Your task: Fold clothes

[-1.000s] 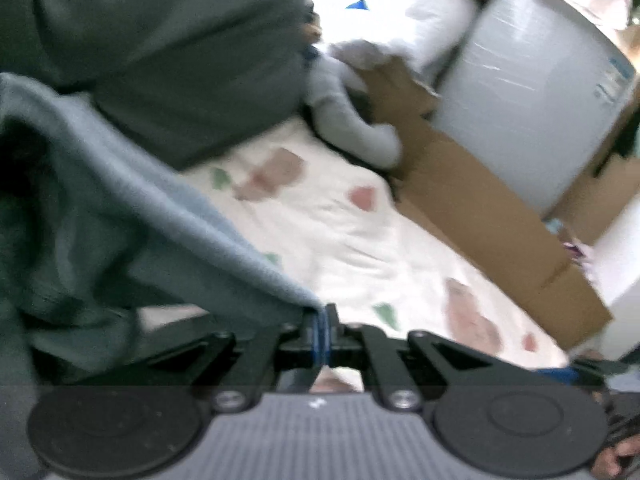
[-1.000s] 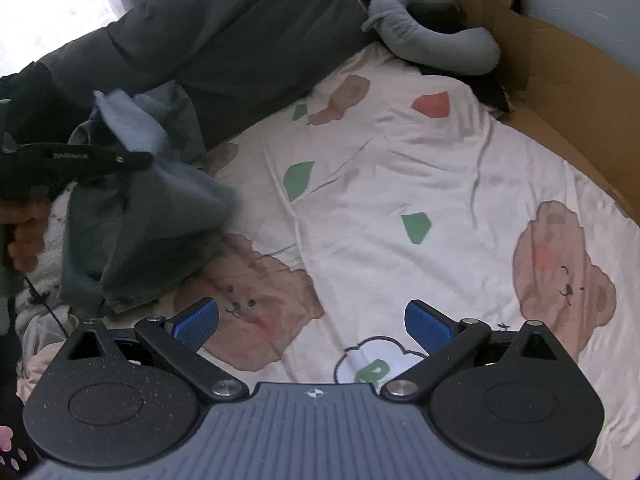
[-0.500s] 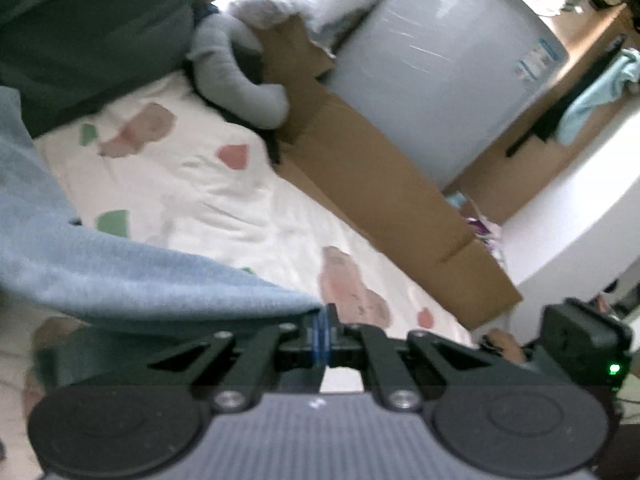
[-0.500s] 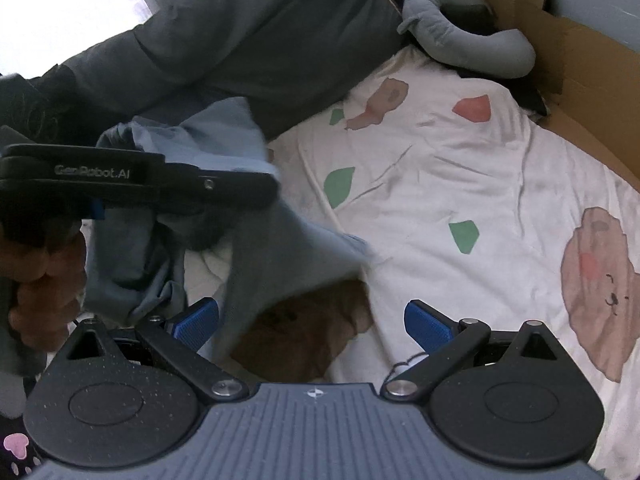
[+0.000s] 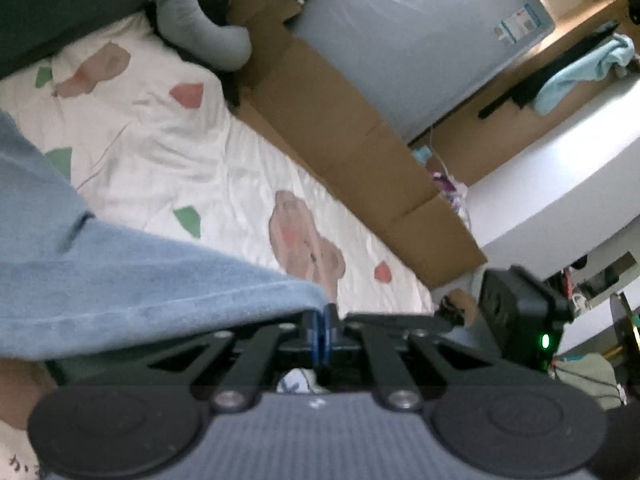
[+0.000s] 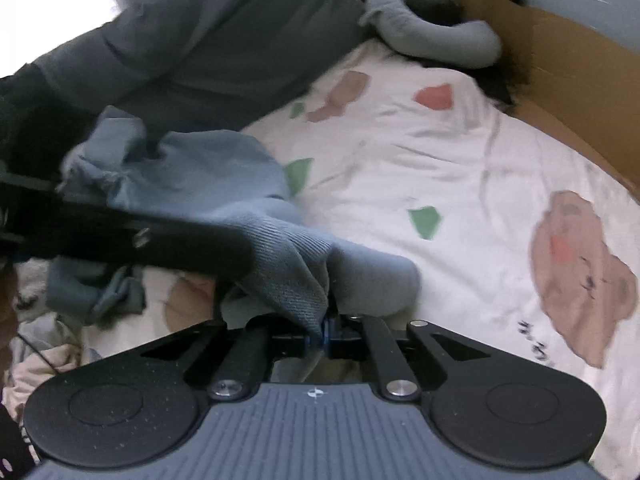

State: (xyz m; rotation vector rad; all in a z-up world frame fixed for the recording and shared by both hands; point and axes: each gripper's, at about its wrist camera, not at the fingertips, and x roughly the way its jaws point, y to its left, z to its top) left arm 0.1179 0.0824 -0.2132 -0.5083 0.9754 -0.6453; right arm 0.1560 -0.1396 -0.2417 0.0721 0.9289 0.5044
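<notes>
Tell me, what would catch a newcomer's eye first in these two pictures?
Most striking is the blue-grey garment, bunched over the near left of the bed and pinched by both tools: the right gripper and the left gripper are each shut on a fold. Next comes the white bedsheet printed with bears, and beyond it a grey curved pillow at the far end.

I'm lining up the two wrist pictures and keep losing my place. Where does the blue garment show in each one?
Left wrist view: the blue garment fills the lower left, its edge pinched in the left gripper.
Right wrist view: it lies left of centre, a ribbed fold caught in the right gripper.
Shared landmark: the grey curved pillow at the bed's far end.
</notes>
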